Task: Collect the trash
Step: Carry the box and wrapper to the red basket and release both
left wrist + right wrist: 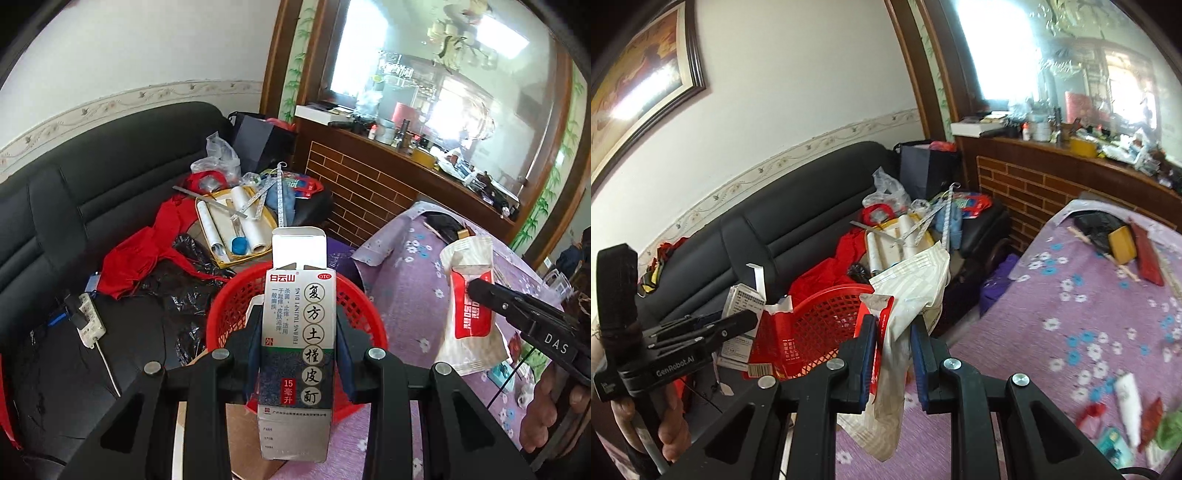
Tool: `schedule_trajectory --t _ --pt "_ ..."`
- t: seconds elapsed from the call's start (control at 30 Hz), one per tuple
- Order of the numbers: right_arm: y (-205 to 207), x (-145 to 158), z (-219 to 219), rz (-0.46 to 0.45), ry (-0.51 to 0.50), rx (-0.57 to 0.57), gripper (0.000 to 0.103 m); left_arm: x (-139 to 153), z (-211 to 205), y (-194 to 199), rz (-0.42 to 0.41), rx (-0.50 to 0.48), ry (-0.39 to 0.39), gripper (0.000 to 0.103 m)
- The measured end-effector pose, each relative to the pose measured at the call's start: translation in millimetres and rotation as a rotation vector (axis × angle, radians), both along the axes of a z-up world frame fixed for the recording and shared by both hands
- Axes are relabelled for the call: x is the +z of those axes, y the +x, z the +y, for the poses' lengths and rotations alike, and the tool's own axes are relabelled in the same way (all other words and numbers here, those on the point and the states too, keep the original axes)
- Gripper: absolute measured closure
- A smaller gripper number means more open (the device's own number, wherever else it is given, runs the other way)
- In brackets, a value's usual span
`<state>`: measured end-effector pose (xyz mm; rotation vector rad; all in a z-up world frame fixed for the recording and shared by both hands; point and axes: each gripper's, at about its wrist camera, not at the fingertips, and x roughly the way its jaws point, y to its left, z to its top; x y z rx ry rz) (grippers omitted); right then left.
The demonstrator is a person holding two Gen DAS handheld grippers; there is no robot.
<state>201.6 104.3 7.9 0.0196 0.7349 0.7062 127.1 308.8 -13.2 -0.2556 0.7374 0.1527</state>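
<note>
Left tool point(299, 332) is clamped narrow on a medicine box point(297, 332), pads on its two long sides. The box's long axis runs straight out along the fingers, open flap at the far end. The red basket point(354, 306) sits directly under and beyond that far end, so the box already overhangs the basket mouth in the left wrist view. Judged: a release here, or slightly further forward, would drop it in.

Right tool point(894, 332) is closed tight on a crumpled wipes wrapper point(908, 295), which sticks up and flops out past the fingers. In the right wrist view the basket point(820, 321) lies to the left of and just beyond this tool, touching or near the wrapper's red edge; I can't tell which. So the right still needs a leftward shift to get over the rim.

Left hand is nearer the drop. More litter point(1126, 410) lies on the purple flowered cloth point(1052, 295) of the worktop, well apart from both tools.
</note>
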Motion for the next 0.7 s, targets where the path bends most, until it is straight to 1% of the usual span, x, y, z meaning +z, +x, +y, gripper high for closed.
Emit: schedule_trajectory --t 0.33,0.7 --pt "20.6 -17.6 37.9 0.033 -0.006 0.044 0.082 -15.7 15.5 22.7 0.031 -0.007 -0.034 0.066" --pt "35.7 -44.4 62.2 0.079 -0.036 0.071 0.082 -41.8 27.1 40.1 0.092 -0.01 -0.065 0.066"
